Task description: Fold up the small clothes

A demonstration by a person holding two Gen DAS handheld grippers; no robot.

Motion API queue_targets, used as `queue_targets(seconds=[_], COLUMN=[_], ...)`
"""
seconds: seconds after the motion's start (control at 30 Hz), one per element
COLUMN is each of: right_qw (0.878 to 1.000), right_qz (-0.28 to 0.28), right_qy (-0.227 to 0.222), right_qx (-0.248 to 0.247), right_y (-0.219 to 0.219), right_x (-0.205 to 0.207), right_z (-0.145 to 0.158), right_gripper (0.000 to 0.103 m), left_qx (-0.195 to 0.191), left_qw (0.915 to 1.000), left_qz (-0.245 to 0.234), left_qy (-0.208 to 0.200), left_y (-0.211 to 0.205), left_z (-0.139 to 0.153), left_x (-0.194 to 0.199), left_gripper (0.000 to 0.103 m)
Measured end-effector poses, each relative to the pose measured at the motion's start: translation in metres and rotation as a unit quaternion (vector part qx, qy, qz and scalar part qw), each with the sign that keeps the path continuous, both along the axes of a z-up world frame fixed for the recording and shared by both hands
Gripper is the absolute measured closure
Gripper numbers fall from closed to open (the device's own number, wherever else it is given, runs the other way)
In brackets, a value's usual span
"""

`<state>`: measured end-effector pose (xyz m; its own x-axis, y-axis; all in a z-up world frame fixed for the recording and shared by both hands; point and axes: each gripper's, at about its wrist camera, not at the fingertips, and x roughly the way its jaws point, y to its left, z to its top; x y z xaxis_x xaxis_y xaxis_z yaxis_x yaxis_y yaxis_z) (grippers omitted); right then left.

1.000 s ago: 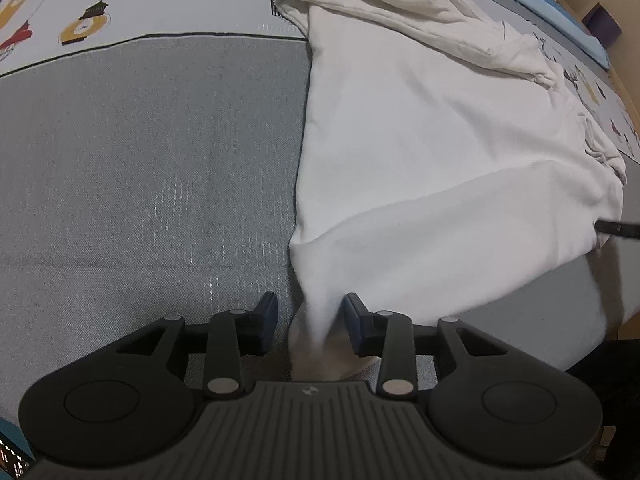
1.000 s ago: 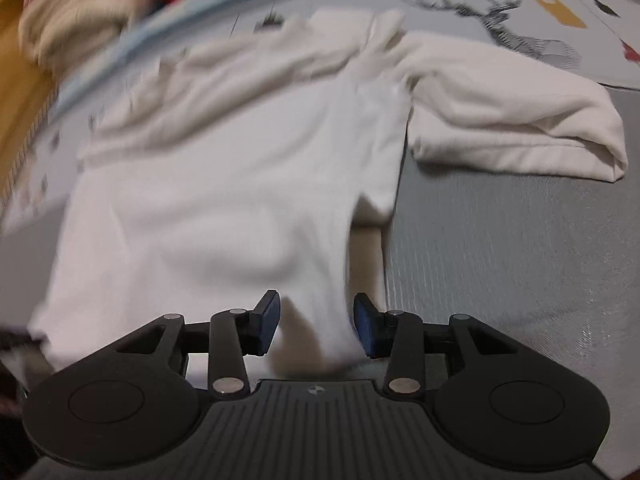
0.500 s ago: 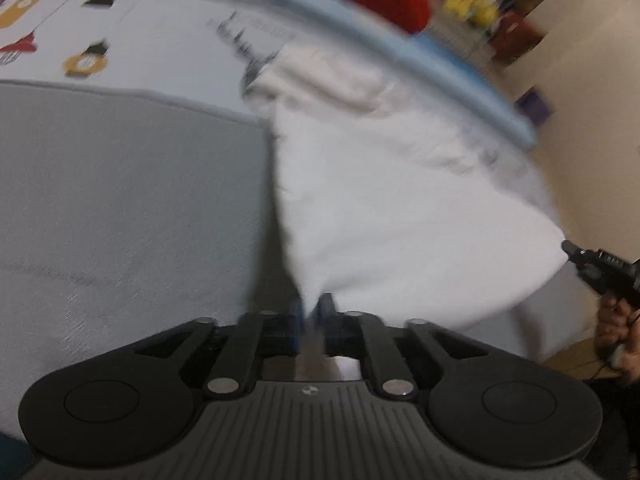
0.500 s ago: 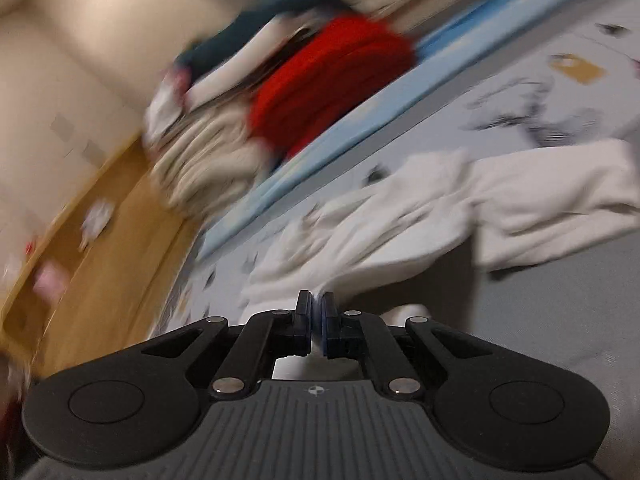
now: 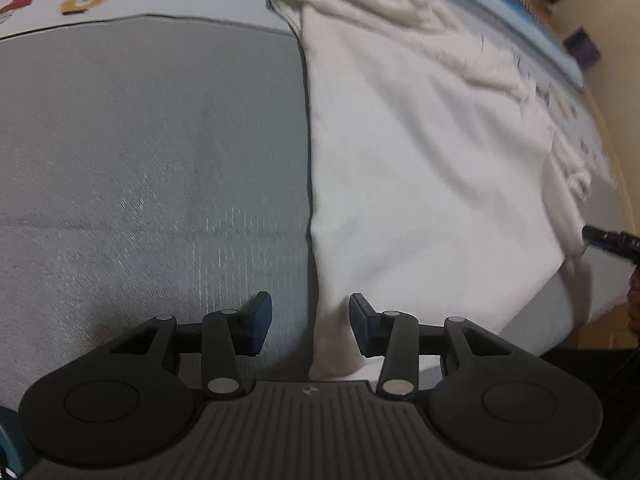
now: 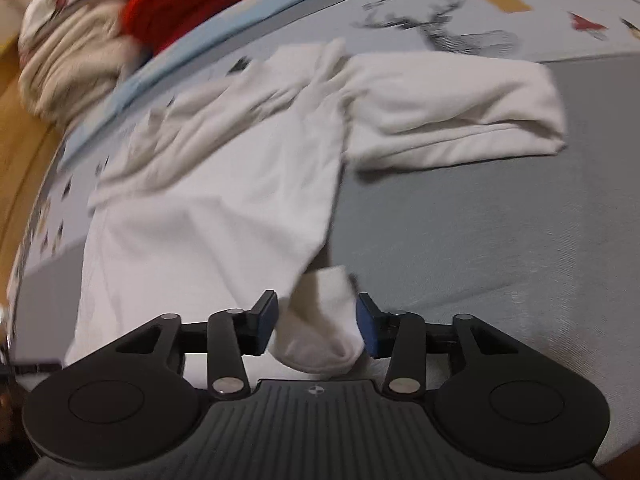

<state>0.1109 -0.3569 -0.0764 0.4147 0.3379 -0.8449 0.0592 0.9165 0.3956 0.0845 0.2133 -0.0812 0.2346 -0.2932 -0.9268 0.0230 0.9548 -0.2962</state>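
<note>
A white long-sleeved top (image 5: 420, 168) lies spread on the grey bed cover (image 5: 140, 160), hem toward me. My left gripper (image 5: 310, 326) is open, its jaws standing either side of the hem's left corner without gripping it. In the right wrist view the top (image 6: 208, 216) lies flat with one sleeve (image 6: 452, 108) stretched out to the right. My right gripper (image 6: 316, 322) is open around a folded-over hem corner (image 6: 320, 332) that rests between the jaws. The right gripper's tip (image 5: 608, 238) shows at the left wrist view's right edge.
A pile of beige and red clothes (image 6: 120, 24) sits at the far left of the bed. A printed sheet with a deer drawing (image 6: 440, 28) covers the far side. The wooden floor (image 6: 16, 152) lies past the bed's left edge.
Both grippers were shut on the hem corners and had it lifted half a second ago. Now both are open and the top lies flat on the bed.
</note>
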Motion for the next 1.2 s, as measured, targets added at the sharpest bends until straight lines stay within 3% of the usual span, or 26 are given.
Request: queue_targets(seconds=[0.13, 0.27, 0.43, 0.53, 0.57, 0.6, 0.63, 0.7, 0.73, 0.8, 0.83, 0.87, 0.9, 0.93, 1.0, 1.03, 1.07, 1.13, 1.17, 1.2], right_qw=[0.997, 0.99, 0.972, 0.959, 0.954, 0.95, 0.947, 0.952, 0.965, 0.986, 0.989, 0.981, 0.964, 0.955, 0.957, 0.965, 0.972, 0.99, 0.995, 0.998], right_qz=[0.066, 0.122, 0.184, 0.203, 0.213, 0.221, 0.228, 0.222, 0.2, 0.136, 0.07, 0.02, -0.03, -0.062, -0.109, -0.124, -0.125, -0.091, -0.067, -0.046], right_qy=[0.012, 0.012, -0.02, -0.045, -0.048, -0.047, -0.044, -0.055, -0.065, -0.09, -0.114, -0.134, -0.154, -0.162, -0.14, -0.108, -0.085, -0.04, -0.025, -0.015], right_qx=[-0.032, -0.066, -0.146, -0.191, -0.208, -0.217, -0.22, -0.203, -0.156, -0.04, 0.065, 0.142, 0.213, 0.24, 0.229, 0.206, 0.178, 0.097, 0.063, 0.04], right_y=[0.023, 0.041, 0.06, 0.066, 0.068, 0.07, 0.069, 0.063, 0.052, 0.025, -0.005, -0.026, -0.05, -0.065, -0.079, -0.08, -0.077, -0.059, -0.049, -0.04], right_x=[-0.002, -0.011, -0.024, -0.028, -0.029, -0.029, -0.029, -0.03, -0.03, -0.029, -0.031, -0.034, -0.039, -0.041, -0.04, -0.036, -0.032, -0.024, -0.022, -0.019], right_z=[-0.006, -0.011, -0.011, -0.012, -0.014, -0.017, -0.017, -0.009, 0.003, 0.027, 0.043, 0.05, 0.055, 0.056, 0.047, 0.038, 0.031, 0.019, 0.015, 0.012], right_gripper=[0.054, 0.054, 0.054, 0.056, 0.067, 0.086, 0.093, 0.099, 0.099, 0.1, 0.1, 0.1, 0.103, 0.103, 0.103, 0.102, 0.1, 0.099, 0.097, 0.088], left_qx=[0.038, 0.043, 0.042, 0.043, 0.044, 0.043, 0.039, 0.011, -0.01, -0.055, -0.074, -0.079, -0.07, -0.057, -0.033, -0.023, -0.018, -0.014, -0.012, -0.013], left_qw=[0.9986, 0.9976, 0.9976, 0.9972, 0.997, 0.9968, 0.9967, 0.9969, 0.9963, 0.993, 0.9911, 0.9907, 0.9919, 0.9941, 0.9974, 0.9983, 0.9986, 0.9991, 0.9992, 0.9992], left_qz=[-0.037, -0.053, -0.054, -0.059, -0.061, -0.063, -0.065, -0.059, -0.051, -0.03, -0.022, -0.017, -0.015, -0.015, -0.023, -0.028, -0.033, -0.028, -0.023, -0.021], left_qy=[-0.002, -0.008, -0.008, -0.015, -0.019, -0.024, -0.031, -0.052, -0.069, -0.1, -0.108, -0.109, -0.105, -0.091, -0.06, -0.046, -0.037, -0.029, -0.03, -0.03], left_y=[-0.018, -0.026, -0.022, -0.021, -0.02, -0.02, -0.019, -0.013, -0.007, 0.009, 0.016, 0.02, 0.022, 0.023, 0.018, 0.015, 0.015, 0.016, 0.016, 0.017], left_z=[-0.011, -0.012, -0.013, -0.008, -0.006, -0.003, 0.001, 0.014, 0.024, 0.042, 0.047, 0.049, 0.046, 0.041, 0.027, 0.022, 0.018, 0.015, 0.014, 0.014], left_x=[-0.003, -0.006, -0.011, -0.013, -0.015, -0.015, -0.017, -0.021, -0.024, -0.03, -0.033, -0.035, -0.035, -0.034, -0.031, -0.03, -0.03, -0.029, -0.028, -0.027], left_gripper=[0.058, 0.075, 0.083, 0.094, 0.096, 0.097, 0.097, 0.098, 0.098, 0.098, 0.098, 0.098, 0.098, 0.098, 0.097, 0.095, 0.086, 0.07, 0.068, 0.068])
